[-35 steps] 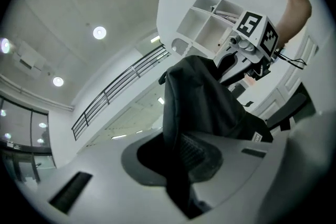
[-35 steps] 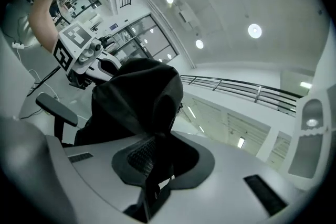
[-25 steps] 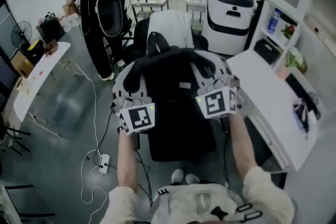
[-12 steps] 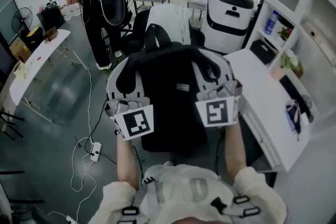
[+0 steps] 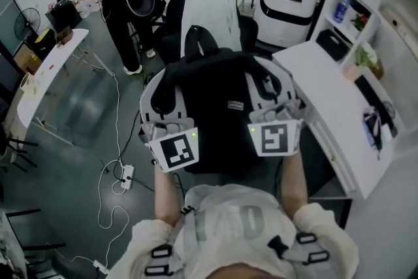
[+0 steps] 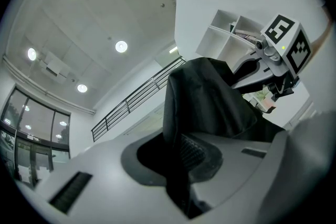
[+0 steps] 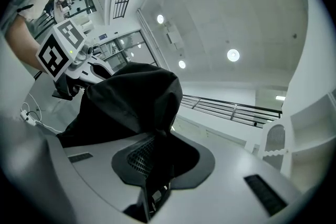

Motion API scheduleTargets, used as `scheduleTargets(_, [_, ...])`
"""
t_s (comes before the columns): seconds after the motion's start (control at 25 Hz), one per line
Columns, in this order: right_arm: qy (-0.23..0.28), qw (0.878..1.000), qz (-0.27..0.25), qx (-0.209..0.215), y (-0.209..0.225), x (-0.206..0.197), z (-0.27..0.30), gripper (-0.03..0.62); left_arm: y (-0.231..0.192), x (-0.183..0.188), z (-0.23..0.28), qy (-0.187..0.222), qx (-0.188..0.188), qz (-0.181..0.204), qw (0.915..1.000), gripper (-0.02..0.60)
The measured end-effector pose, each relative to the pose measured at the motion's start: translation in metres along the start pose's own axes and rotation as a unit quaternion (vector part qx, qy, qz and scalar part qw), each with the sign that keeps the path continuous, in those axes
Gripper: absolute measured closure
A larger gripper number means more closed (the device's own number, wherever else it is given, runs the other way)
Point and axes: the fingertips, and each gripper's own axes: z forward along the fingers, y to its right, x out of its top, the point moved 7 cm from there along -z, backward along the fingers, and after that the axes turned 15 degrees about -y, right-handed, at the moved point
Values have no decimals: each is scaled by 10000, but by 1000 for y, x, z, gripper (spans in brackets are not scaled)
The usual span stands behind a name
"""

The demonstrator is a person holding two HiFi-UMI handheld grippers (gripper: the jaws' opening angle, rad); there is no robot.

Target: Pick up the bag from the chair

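Observation:
A black backpack (image 5: 215,114) hangs between my two grippers, held up in front of the person's chest. My left gripper (image 5: 159,98) is shut on the fabric of its left side and my right gripper (image 5: 269,89) on its right side. In the left gripper view the black fabric (image 6: 205,102) is pinched in the left gripper (image 6: 178,165), with the right gripper (image 6: 278,55) beyond. The right gripper view shows the fabric (image 7: 131,102) caught in the right gripper (image 7: 152,165). The dark chair (image 5: 173,32), with a white garment (image 5: 210,13) over its back, stands behind the bag.
A white desk (image 5: 333,108) runs along the right below open shelves. A white machine (image 5: 287,0) stands at the back right. A person in black (image 5: 124,3) stands at the back left near a white table (image 5: 46,82). Cables and a power strip (image 5: 127,173) lie on the floor.
The backpack has come up and nearer to the person's body with both grippers still shut on it. The head view has shifted forward over the chair.

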Motion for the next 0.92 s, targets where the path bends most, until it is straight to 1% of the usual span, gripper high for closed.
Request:
scheduleTargets(0.2, [-91, 9999, 45, -24, -2, -2, -1, 548, 1, -2, 1, 39, -47, -24, 10000, 546])
scheduleTargets(0.48, [-59, 10000, 29, -68, -1, 0, -1, 548, 0, -3, 4, 71, -63, -70, 9999, 546])
scheduleTargets(0.92, [-130, 9999, 38, -10, -5, -5, -2, 548, 4, -9, 3, 3, -143, -136, 9998, 546])
